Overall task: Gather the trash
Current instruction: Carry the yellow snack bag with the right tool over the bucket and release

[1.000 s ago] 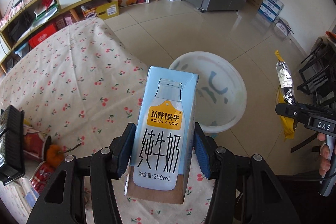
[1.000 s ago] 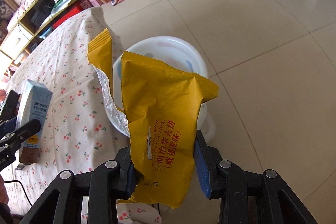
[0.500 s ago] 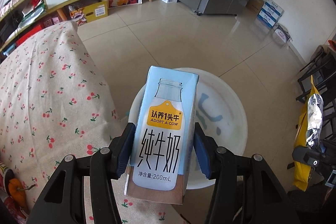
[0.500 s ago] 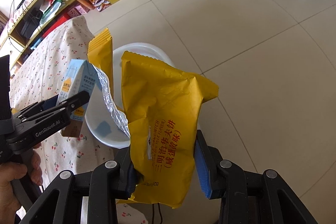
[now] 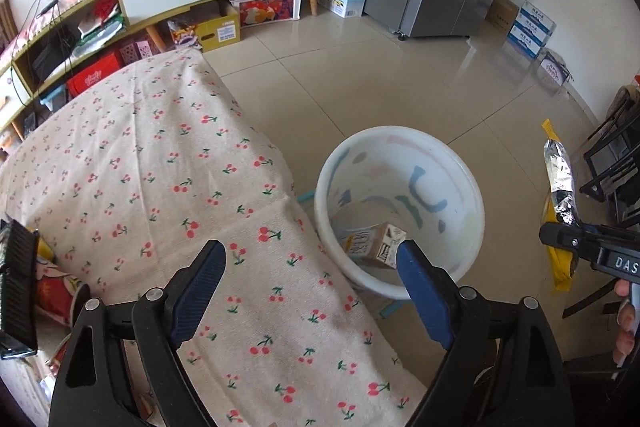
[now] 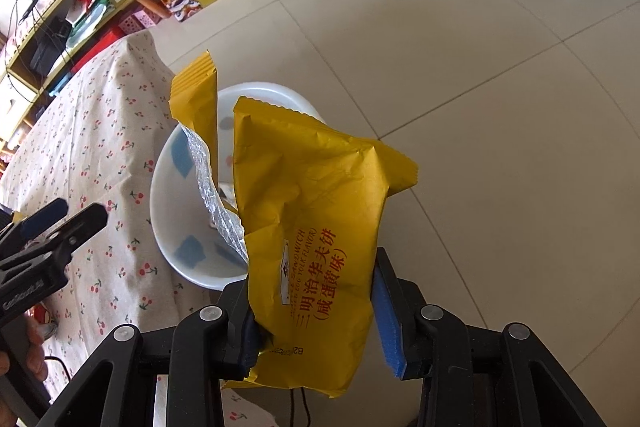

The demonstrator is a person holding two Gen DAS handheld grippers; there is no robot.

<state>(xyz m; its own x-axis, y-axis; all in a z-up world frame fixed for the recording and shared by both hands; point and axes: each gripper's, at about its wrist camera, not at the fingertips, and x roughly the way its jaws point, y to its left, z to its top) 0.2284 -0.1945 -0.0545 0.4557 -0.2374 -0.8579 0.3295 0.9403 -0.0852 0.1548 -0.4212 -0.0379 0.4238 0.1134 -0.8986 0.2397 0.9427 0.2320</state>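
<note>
From the left wrist camera, the milk carton lies on its side at the bottom of the white bucket, and its near end is cut off by the right blue pad of the left claw, so its print is hard to read. The left claw is spread wide with nothing between its pads, hanging above the near corner of the surface under the cherry-print cloth, its right finger overlapping the bucket's near rim. The carton sits just beyond that right fingertip, low inside the bucket. At the far right edge the right claw enters, partly cropped, with a fingertip of the person's right hand behind it; the yellow wrapper rises from it, seen edge-on with its silver lining showing. At the left edge some red packaging is half hidden by a black object and cannot be identified.

From the right wrist camera, the wrapper fills the middle and hides most of the bucket, including its contents. The right claw is clamped on the wrapper's lower part, which stands upright, its torn top flared open. The claw is held above the floor just right of the bucket. The left claw reaches in from the left over the cloth, its fingers apart, with part of the left hand showing at the frame's edge.
</note>
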